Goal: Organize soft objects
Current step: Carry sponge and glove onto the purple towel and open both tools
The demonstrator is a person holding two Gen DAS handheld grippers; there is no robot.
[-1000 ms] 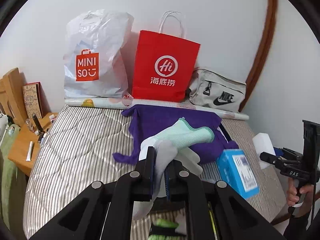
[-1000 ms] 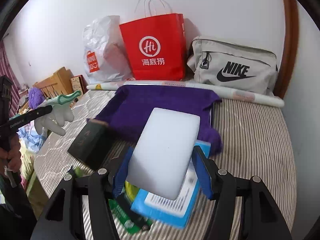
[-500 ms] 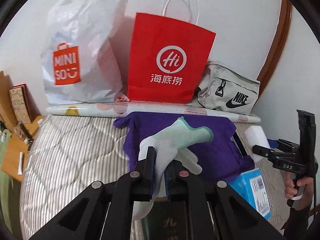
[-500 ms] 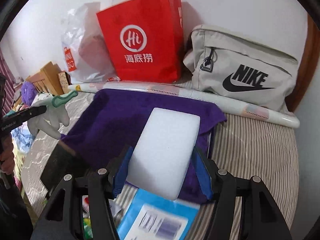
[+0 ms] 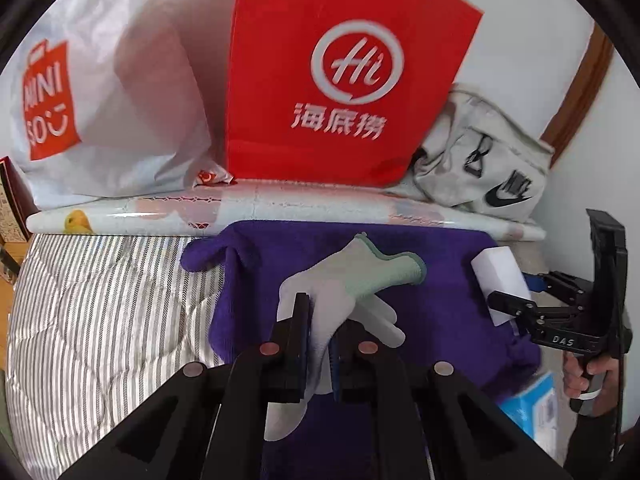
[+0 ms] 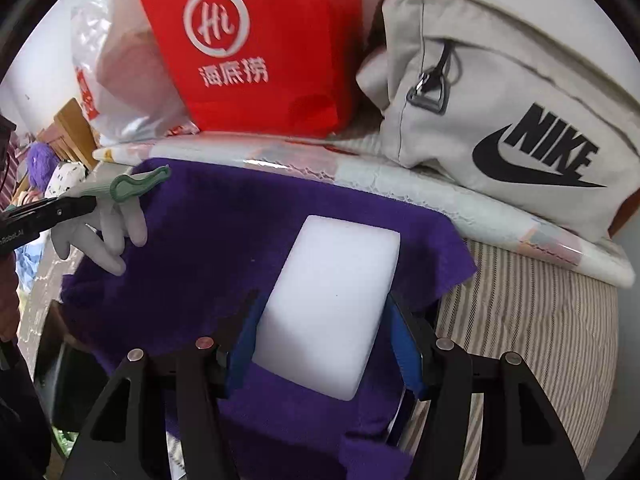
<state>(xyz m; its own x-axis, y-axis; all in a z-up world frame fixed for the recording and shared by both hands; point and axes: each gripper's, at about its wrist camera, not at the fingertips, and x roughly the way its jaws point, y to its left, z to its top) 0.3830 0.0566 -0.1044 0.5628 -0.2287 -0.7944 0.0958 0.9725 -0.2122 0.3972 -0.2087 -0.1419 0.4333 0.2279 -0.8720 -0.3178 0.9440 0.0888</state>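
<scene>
My left gripper (image 5: 320, 320) is shut on a white glove with a green cuff (image 5: 352, 280) and holds it above a purple towel (image 5: 440, 280) spread on the striped bed. The glove also shows in the right wrist view (image 6: 108, 216), hanging from the left gripper (image 6: 86, 202) at the left. My right gripper (image 6: 324, 320) is shut on a white sponge block (image 6: 332, 300) and holds it over the purple towel (image 6: 224, 248). In the left wrist view the sponge (image 5: 500, 280) and right gripper (image 5: 496, 298) are at the right, over the towel's right edge.
A red paper bag (image 5: 340, 72), a white Miniso plastic bag (image 5: 100, 92) and a grey Nike bag (image 6: 500, 120) stand against the wall behind a rolled sheet (image 5: 280, 208). A blue box (image 5: 536, 408) lies at the bed's right edge. Wooden furniture stands left of the bed (image 6: 72, 128).
Both grippers have moved forward toward the wall, carrying the glove and the sponge over the purple towel. The bags now look much closer. The blue box has slid out of the right view.
</scene>
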